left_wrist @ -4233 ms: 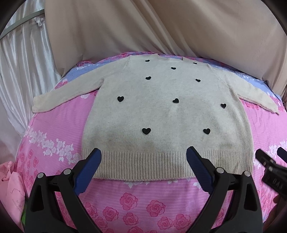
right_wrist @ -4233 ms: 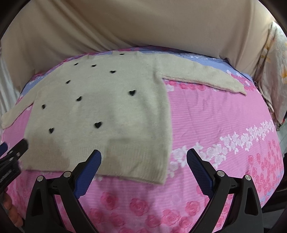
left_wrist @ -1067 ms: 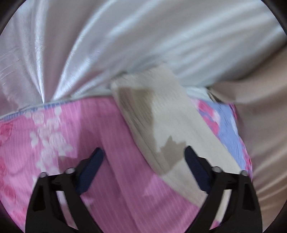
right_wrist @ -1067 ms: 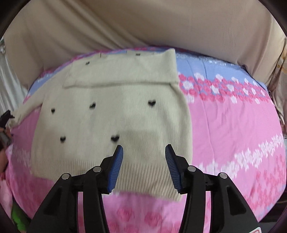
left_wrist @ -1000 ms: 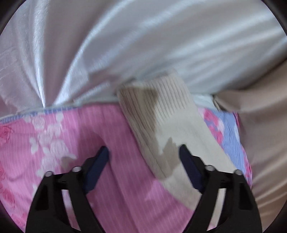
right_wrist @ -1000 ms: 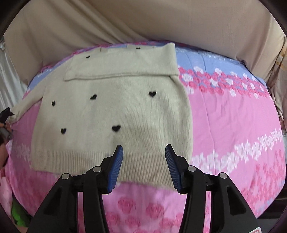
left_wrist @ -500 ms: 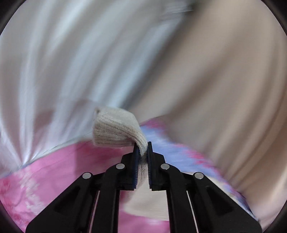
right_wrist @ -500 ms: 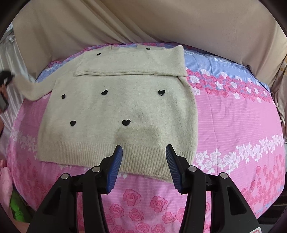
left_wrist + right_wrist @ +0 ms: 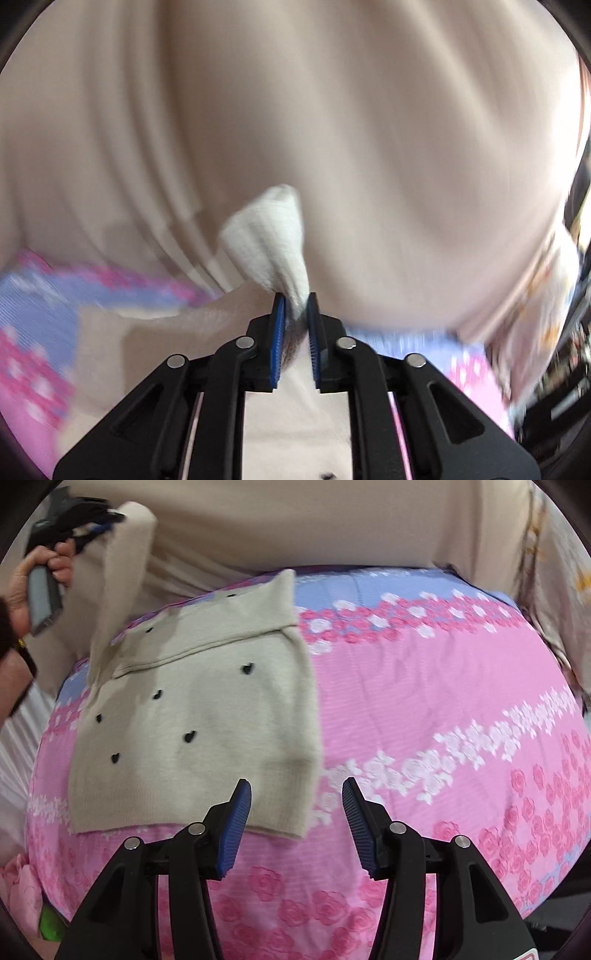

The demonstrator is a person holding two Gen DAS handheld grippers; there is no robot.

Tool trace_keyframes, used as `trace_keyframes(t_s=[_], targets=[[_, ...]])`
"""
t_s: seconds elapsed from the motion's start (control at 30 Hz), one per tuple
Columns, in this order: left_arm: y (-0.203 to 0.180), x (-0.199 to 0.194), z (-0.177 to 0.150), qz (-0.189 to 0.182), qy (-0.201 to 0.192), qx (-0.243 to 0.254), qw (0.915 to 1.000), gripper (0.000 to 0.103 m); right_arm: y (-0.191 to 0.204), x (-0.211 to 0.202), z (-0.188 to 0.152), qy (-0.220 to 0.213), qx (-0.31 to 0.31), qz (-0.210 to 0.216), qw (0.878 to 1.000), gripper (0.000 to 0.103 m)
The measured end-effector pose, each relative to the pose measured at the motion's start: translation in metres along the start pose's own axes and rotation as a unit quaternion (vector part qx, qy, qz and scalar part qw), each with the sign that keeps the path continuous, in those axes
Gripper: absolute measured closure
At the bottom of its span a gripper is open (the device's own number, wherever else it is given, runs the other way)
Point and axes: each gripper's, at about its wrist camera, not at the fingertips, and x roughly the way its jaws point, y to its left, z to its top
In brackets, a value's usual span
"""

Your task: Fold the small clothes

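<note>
Left tongs [image 9: 295, 301] opening, cuff [image 9: 269, 240] between pads, sleeve above sweater [image 9: 207, 716] far-left corner; right tongs [image 9: 296, 794] gaped empty near hem

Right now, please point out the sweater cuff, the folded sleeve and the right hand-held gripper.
sweater cuff [image 9: 269, 240]: left wrist view, ribbed end above the pads.
folded sleeve [image 9: 236, 616]: right wrist view, middle of the flap.
right hand-held gripper [image 9: 297, 797]: right wrist view, midway between fingertips.

Bed [image 9: 424, 686]: pink-and-blue floral sheet. Beige heart-dotted sweater [image 9: 207, 731] flat on left part, hem nearest camera.
</note>
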Motion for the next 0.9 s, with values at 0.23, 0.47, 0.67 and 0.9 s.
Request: trace_keyframes(t_s=[0.23, 0.47, 0.67, 0.9], targets=[[-0.022, 0.053, -0.151, 0.079, 0.156, 0.02, 0.9844, 0.042, -0.038, 0.013, -0.007, 0.01, 0.025, -0.014, 1.0, 0.048], [0.068, -0.056, -0.189, 0.108, 0.153, -0.086, 0.9785, 0.038, -0.036, 0.031, 0.029, 0.002, 0.001, 0.021, 1.0, 0.047], [0.111, -0.116, -0.202, 0.166, 0.128, -0.086, 0.974, 0.037, 0.009, 0.107, 0.167, 0.005, -0.01, 0.116, 0.993, 0.046], [0.144, -0.157, -0.227, 0.172, 0.129, -0.143, 0.966, 0.033, 0.044, 0.225, 0.243, 0.068, 0.061, 0.093, 0.991, 0.075]])
